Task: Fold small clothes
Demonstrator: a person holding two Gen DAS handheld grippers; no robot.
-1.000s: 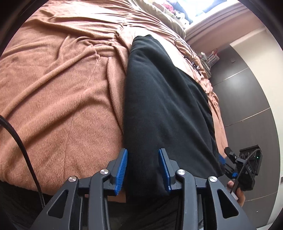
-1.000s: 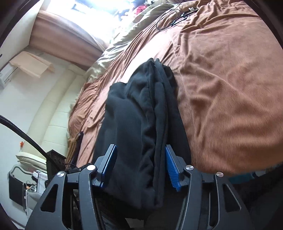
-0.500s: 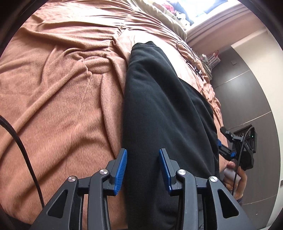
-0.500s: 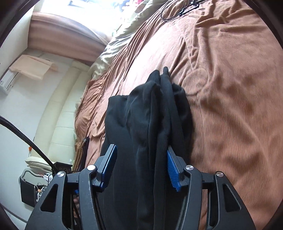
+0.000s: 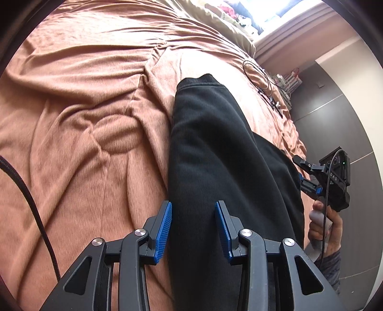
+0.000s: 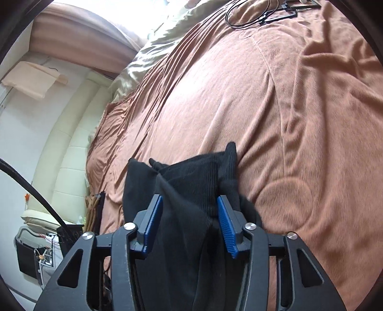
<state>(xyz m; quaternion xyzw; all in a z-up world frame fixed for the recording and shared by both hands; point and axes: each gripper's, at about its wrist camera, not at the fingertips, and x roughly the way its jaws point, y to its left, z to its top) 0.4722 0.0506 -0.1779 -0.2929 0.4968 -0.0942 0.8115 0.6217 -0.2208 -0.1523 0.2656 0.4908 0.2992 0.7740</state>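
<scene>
A black garment (image 5: 215,155) lies stretched lengthwise over a brown blanket (image 5: 83,119) on a bed. My left gripper (image 5: 193,227) has its blue pads on either side of the garment's near edge and grips it. My right gripper (image 6: 190,222) is shut on the garment's other end (image 6: 191,181), whose bunched ribbed cloth stands up between the pads. The right gripper and the hand holding it also show in the left wrist view (image 5: 328,181) at the garment's right edge.
Black cables (image 6: 258,14) lie on the far part of the blanket (image 6: 287,107). A beige duvet (image 6: 153,55) is bunched at the head of the bed. A dark wardrobe (image 5: 340,124) stands beyond the bed's right side. A cream headboard (image 6: 69,153) is at left.
Both grippers have carried the garment further onto the bed, away from its near edge. In the right wrist view the held end has bunched up and less cloth shows ahead.
</scene>
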